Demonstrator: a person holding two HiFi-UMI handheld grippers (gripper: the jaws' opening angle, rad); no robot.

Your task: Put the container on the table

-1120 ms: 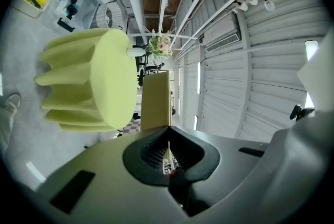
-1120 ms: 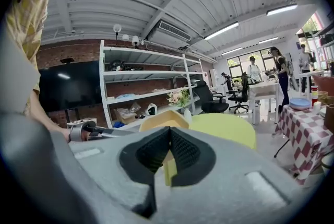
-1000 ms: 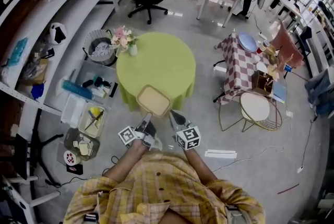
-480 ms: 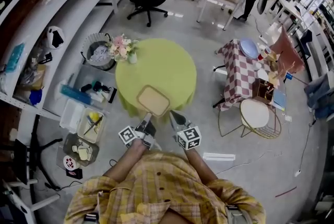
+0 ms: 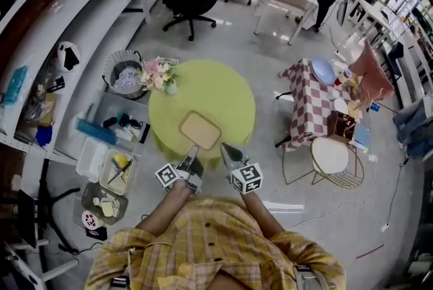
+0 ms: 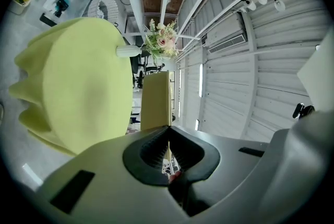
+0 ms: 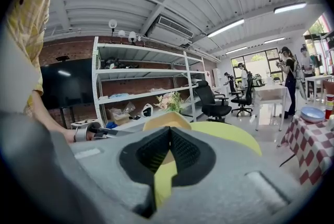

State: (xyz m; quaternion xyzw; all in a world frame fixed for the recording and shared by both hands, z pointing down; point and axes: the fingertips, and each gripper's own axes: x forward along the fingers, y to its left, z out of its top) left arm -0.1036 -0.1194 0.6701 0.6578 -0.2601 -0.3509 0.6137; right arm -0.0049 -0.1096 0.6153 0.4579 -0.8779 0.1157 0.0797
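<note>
The container [image 5: 200, 130] is a flat beige square tray over the near edge of the round green table [image 5: 210, 82]. I cannot tell whether it rests on the cloth. My left gripper [image 5: 192, 152] is shut on its near left edge; in the left gripper view the container [image 6: 156, 97] runs edge-on out of the shut left gripper [image 6: 168, 131], beside the table [image 6: 78, 77]. My right gripper [image 5: 224, 149] is shut at the tray's near right corner. In the right gripper view the container [image 7: 163, 120] rises just behind the right gripper [image 7: 169, 131].
A vase of flowers [image 5: 161, 74] stands at the table's far left edge. On the floor to the left lie plastic bins [image 5: 115, 167] and a wire basket [image 5: 125, 71], below long shelves [image 5: 61, 18]. A checked table [image 5: 314, 89] and a round stool [image 5: 331, 141] stand to the right.
The green table has come nearer in the head view, so the container now lies further over its top. Both grippers keep their hold.
</note>
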